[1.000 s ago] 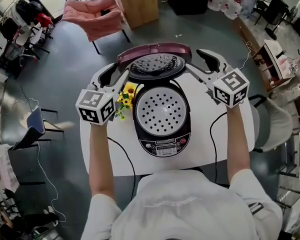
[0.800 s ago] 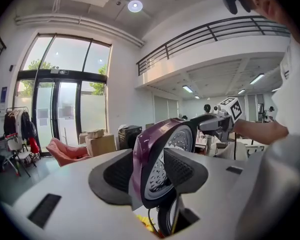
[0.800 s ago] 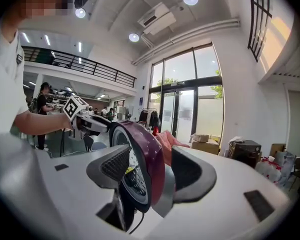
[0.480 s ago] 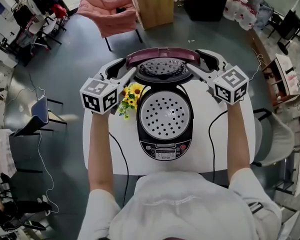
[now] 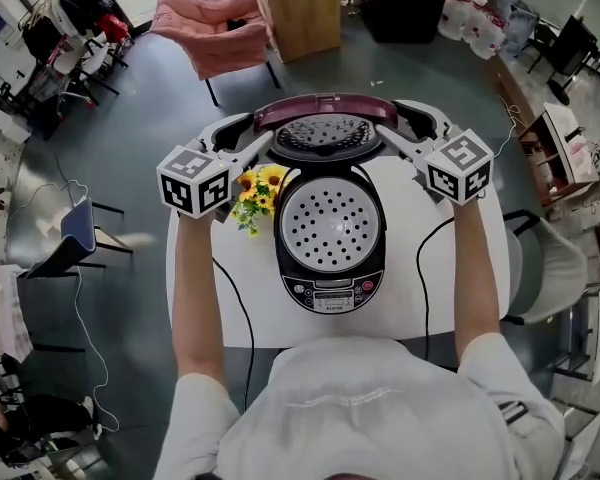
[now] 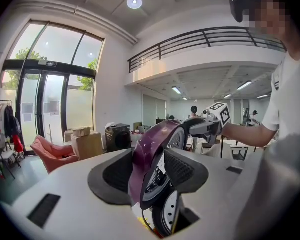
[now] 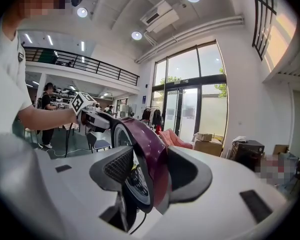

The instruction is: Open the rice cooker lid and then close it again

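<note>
Done: the lid of the rice cooker stands open, upright at the back, on the desk.
Left to do: I think only the closing.
My left hand-held gripper: pinches the lid's left edge.
My right hand-held gripper: jaws closing on the right edge.
Hidden: the hinge, behind the lid.

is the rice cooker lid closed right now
No, the lid stands raised behind the rice cooker, leaving its perforated inner tray uncovered.

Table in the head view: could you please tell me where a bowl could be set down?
Bare table right of the rice cooker, up to the black cable, and the strip before its control panel. Crowded left by the sunflowers and behind by the raised lid.
</note>
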### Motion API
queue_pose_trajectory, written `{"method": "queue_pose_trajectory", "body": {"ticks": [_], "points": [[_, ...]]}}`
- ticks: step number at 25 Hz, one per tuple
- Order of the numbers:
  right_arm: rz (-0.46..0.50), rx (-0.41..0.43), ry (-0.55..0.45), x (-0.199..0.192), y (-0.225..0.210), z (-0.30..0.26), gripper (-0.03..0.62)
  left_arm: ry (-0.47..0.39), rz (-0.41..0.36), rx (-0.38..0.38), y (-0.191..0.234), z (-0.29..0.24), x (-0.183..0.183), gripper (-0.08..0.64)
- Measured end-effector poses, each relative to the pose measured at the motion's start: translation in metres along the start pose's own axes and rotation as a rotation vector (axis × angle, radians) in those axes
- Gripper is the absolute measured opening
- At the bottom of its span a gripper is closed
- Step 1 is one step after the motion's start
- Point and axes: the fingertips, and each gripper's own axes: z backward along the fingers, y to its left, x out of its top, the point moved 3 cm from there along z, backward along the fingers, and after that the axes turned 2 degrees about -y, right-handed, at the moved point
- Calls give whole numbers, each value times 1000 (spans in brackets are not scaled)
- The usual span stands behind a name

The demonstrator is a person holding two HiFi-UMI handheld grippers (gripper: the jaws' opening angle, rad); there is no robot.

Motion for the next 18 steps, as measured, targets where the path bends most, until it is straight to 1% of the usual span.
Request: {"method": "queue_pose_trajectory", "body": {"ticks": [3,10,14,18], "points": [[9,-10,9,-1,5,6,219,-9,14,-11,-4,4,-1,212],[29,-27,44,-5,23,18,221,1,5,-30,-19,18,-8,212],[36,-49,54,-8,31,25,224,-9,-2,-63,-26,24,-11,212],[39,-66,69,-9,41,32,224,1,-22,-106,-33,31,-13,221]]}}
